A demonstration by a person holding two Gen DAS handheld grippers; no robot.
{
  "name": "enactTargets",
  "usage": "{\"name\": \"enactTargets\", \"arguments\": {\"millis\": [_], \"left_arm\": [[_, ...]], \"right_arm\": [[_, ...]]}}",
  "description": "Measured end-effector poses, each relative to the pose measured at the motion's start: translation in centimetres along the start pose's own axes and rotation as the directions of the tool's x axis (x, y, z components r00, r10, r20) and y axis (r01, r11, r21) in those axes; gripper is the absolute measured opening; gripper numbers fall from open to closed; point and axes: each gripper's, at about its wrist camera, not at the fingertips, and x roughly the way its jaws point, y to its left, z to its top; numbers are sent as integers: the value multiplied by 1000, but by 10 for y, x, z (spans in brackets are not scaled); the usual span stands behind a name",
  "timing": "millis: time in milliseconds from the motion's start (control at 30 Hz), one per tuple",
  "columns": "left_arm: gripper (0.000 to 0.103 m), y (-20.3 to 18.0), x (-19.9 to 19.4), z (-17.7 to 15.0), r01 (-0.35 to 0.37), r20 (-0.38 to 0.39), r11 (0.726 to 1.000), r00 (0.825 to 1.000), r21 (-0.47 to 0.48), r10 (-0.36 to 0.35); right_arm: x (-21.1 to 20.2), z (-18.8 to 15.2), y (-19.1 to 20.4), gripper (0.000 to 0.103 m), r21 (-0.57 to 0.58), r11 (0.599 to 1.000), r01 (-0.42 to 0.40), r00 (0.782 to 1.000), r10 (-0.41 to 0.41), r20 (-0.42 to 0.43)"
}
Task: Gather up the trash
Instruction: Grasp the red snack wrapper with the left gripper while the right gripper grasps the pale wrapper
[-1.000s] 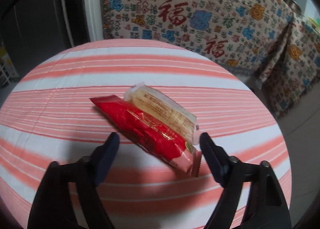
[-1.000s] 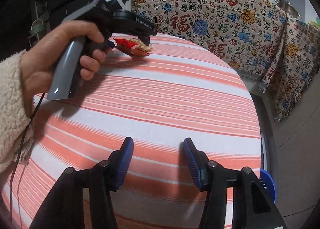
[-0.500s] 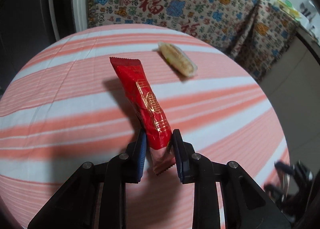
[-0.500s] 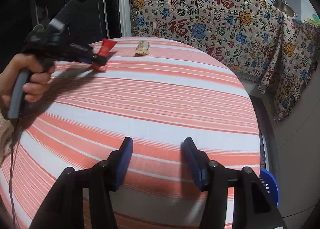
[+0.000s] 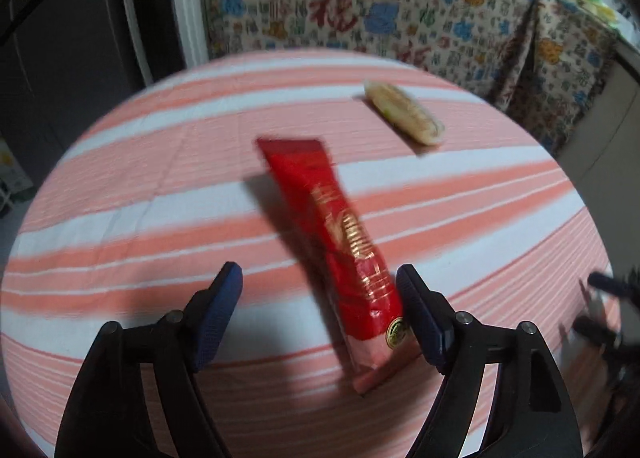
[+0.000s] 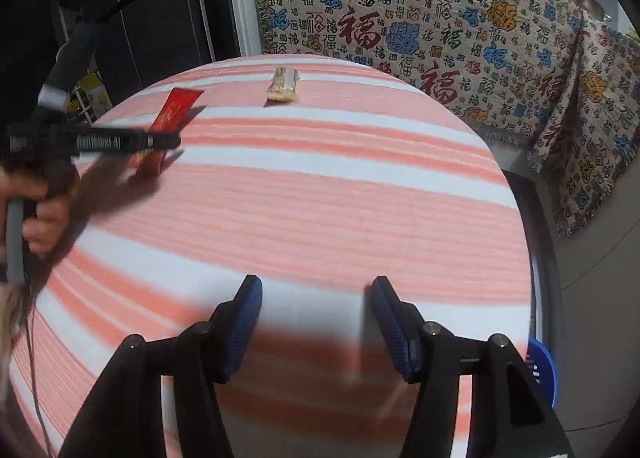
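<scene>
A red snack wrapper (image 5: 340,242) stands tilted between the jaws of my left gripper (image 5: 316,278). The jaws are opening and stand wide; the wrapper's lower end leans by the right finger, and no pad presses on it. From the right wrist view the same red wrapper (image 6: 172,117) pokes up past the left gripper (image 6: 160,141), held by a hand (image 6: 44,213). A pale yellowish wrapper (image 5: 404,119) (image 6: 284,83) lies alone near the table's far edge. My right gripper (image 6: 316,286) hovers over the near side of the table, its jaws opening with nothing between them.
The round table (image 6: 340,197) wears a pink and white striped cloth. A patterned fabric (image 6: 440,17) covers furniture behind it. A blue basket (image 6: 540,370) sits on the floor at the table's right side. Dark cabinets stand at the left.
The left gripper shut on the red wrapper, carried it away from the pale one, and has now spread its jaws wide. The right gripper's jaws widened slightly.
</scene>
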Motion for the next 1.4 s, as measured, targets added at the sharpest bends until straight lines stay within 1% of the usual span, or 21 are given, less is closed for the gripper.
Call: {"name": "enactTargets", "arguments": {"millis": [67,167,233,333,400,433,533,600,633,700,800,867,933,1067,1133,1200,1233,1267,1300,1367,1400], "left_arm": [[81,2,0,-5,-19,17,1000,1000,22,18],[81,4,-1,-5,-6,20,1000,1000,22,5],[81,5,-1,-5,0,18,1000,1000,23,0],[82,-2,1,-6,-20,13,999,1000,41,20],[82,-2,1,-6,-16,14,999,1000,38,16],[83,-2,0,-7,-17,14,999,1000,39,17],[83,-3,1,-6,-19,14,999,1000,41,18],[84,-3,1,-6,-19,13,999,1000,42,19],[84,-3,0,-7,-20,15,999,1000,42,19],[84,-3,0,-7,-20,15,999,1000,42,19],[84,-3,0,-7,-20,15,999,1000,42,19],[84,-3,0,-7,-20,16,999,1000,43,20],[84,-3,0,-7,-20,16,999,1000,43,20],[85,-4,1,-7,-24,16,999,1000,46,24],[86,-4,0,-7,-27,16,999,1000,47,26],[86,-4,0,-7,-29,17,998,999,47,28],[86,-3,-1,-7,-25,18,999,1000,44,24],[86,-3,-2,-7,-19,16,999,1000,45,18],[86,-3,-3,-7,-12,12,999,1000,49,12],[86,-6,-9,-5,35,6,997,999,62,-36],[86,-9,-12,-4,53,10,996,999,73,-54]], "right_arm": [[12,25,-1,58,-9,1000,-7,1000,7,1],[34,71,0,58,-9,999,-33,999,33,23],[58,105,2,58,27,996,-83,997,83,7],[93,146,8,58,69,993,-98,995,98,1],[112,165,15,58,79,992,-98,995,98,4],[125,173,19,58,77,992,-104,994,105,-15],[146,179,31,58,64,994,-90,995,93,-46],[146,178,36,26,30,998,-61,998,61,-25],[144,175,36,25,21,999,-42,999,42,-13],[135,161,29,24,43,998,-50,999,50,-1],[118,134,16,24,57,998,-36,999,35,13],[102,109,11,24,41,999,-12,1000,11,23],[84,83,11,24,47,999,-9,1000,8,24],[46,32,19,24,59,998,33,999,-34,19],[30,10,28,25,67,997,47,999,-49,24],[21,-3,35,27,67,996,66,997,-69,38],[19,-7,37,30,69,994,79,996,-83,45],[17,-11,38,39,71,994,88,995,-91,45],[15,-14,38,53,72,994,84,995,-88,49],[12,-16,36,65,88,994,59,997,-63,36],[12,-18,36,65,91,994,53,998,-56,34]]}}
